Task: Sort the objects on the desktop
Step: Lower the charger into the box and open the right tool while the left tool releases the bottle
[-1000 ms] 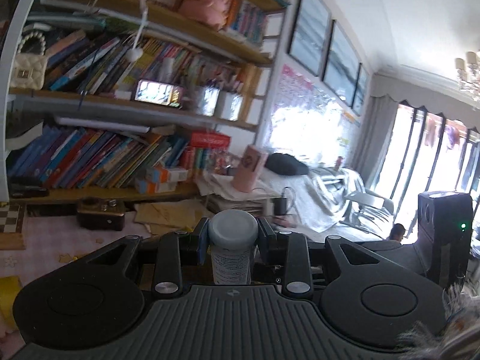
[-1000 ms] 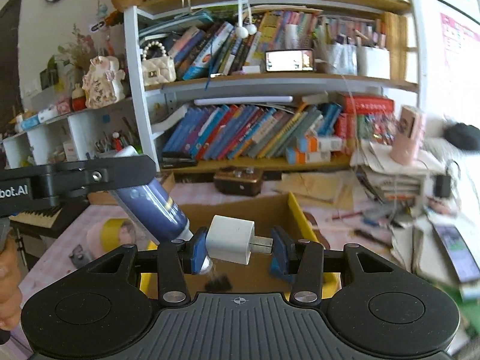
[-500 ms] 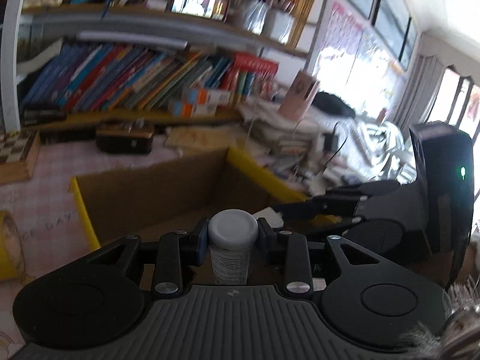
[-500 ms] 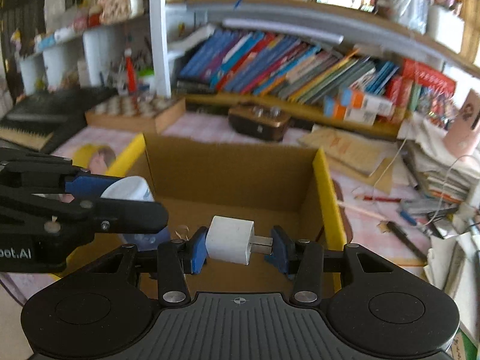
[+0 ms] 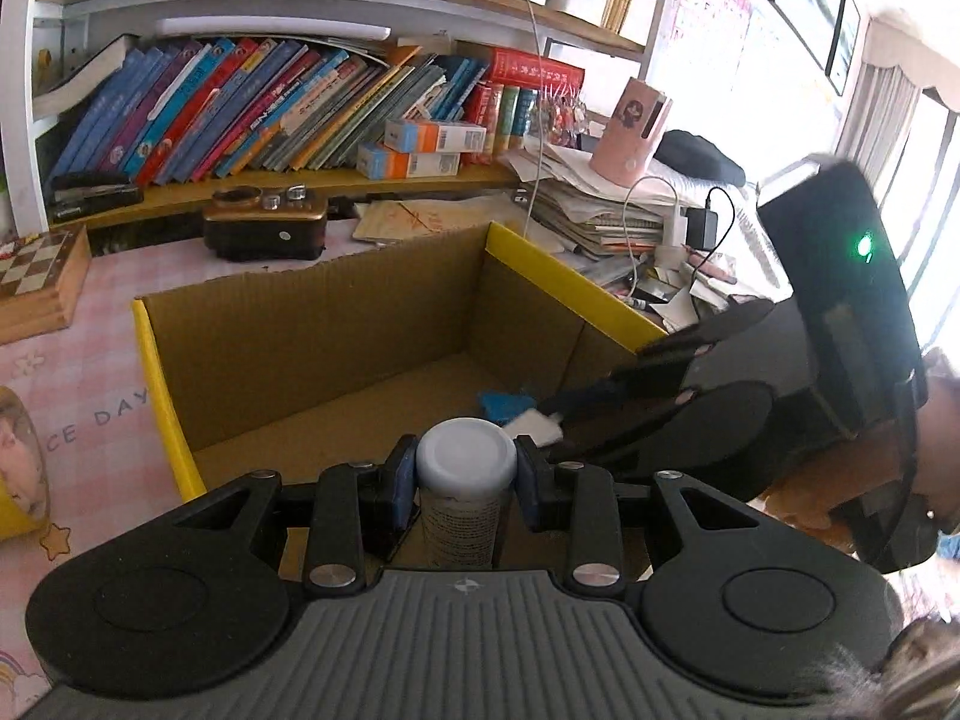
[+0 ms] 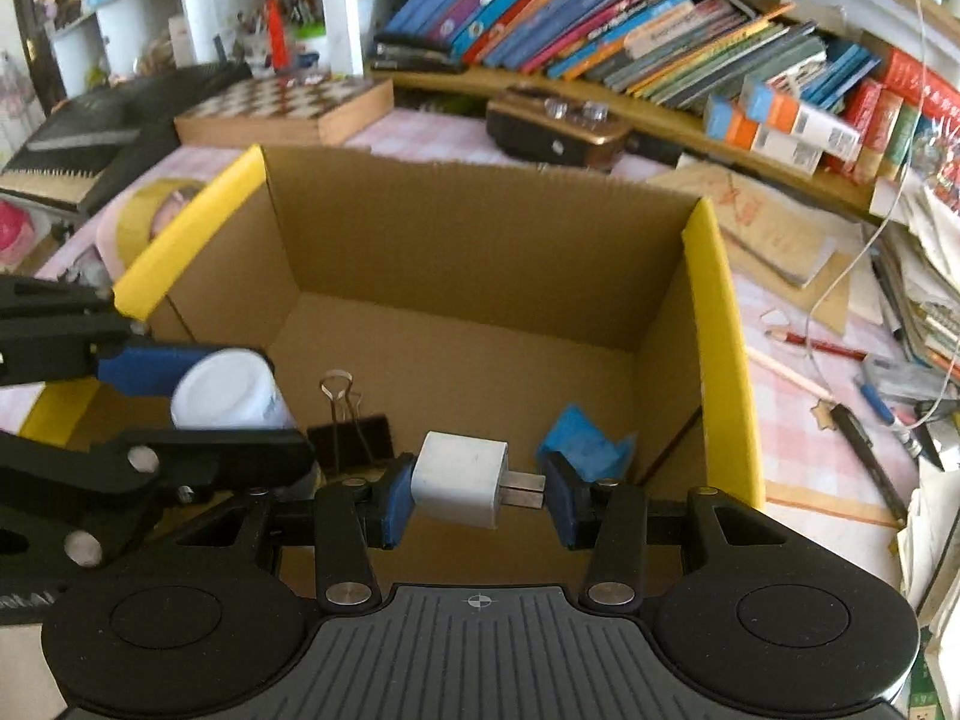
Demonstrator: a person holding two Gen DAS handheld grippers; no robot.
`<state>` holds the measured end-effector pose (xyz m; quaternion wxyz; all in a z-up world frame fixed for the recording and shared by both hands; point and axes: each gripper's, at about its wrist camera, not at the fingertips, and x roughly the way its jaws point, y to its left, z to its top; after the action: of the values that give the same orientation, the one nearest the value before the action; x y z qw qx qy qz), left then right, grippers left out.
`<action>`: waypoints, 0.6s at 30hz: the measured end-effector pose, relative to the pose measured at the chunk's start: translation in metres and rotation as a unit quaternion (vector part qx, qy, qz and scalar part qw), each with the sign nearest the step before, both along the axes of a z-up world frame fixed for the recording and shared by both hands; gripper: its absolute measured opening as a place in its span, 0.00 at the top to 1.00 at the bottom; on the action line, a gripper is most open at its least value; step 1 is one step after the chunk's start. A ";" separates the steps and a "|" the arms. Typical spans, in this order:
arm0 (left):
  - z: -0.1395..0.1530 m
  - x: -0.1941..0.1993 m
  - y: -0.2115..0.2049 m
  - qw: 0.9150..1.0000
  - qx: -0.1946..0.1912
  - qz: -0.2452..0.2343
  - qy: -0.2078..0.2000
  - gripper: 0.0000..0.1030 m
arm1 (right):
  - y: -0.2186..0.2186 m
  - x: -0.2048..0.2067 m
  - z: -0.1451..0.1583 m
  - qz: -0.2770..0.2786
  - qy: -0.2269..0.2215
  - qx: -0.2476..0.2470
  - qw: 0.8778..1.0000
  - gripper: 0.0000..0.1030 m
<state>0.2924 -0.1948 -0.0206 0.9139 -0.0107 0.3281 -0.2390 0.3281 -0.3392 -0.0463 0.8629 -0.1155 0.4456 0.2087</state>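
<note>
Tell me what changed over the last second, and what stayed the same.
Both grippers tipped down from facing the bookshelves and came over the open cardboard box. The left gripper now holds its white-capped bottle above the box floor; the right gripper has carried the white charger plug in beside it. Nothing was let go: both grips are unchanged, and the binder clip and blue scrap still lie inside.

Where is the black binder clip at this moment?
In the right wrist view the black binder clip lies on the floor of the cardboard box, near its front left, between the white-capped bottle and the white charger plug.
</note>
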 end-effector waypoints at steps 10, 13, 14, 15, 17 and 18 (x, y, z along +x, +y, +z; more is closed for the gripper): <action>0.008 -0.016 0.004 0.997 -0.017 0.018 -0.067 0.18 | -0.001 -0.006 0.003 -0.009 -0.014 0.014 1.000 0.49; 0.020 -0.029 0.007 0.994 -0.034 0.014 -0.101 0.10 | 0.000 -0.017 0.013 -0.014 -0.045 0.020 0.999 0.40; 0.024 -0.033 0.007 0.993 -0.035 0.016 -0.112 0.09 | 0.000 -0.021 0.016 -0.017 -0.055 0.023 0.998 0.37; 0.028 -0.037 0.007 0.992 -0.035 0.018 -0.121 0.08 | 0.000 -0.024 0.020 -0.019 -0.064 0.027 0.997 0.37; 0.037 -0.046 0.008 0.989 -0.037 0.024 -0.138 0.06 | -0.002 -0.031 0.029 -0.026 -0.080 0.039 0.996 0.37; 0.042 -0.050 0.010 0.988 -0.039 0.028 -0.146 0.04 | -0.003 -0.034 0.033 -0.032 -0.086 0.045 0.995 0.37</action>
<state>0.2422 -0.1852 0.0211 0.9570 -0.0207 0.1816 -0.2254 0.2944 -0.3422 -0.0135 0.9083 -0.0795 0.3637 0.1905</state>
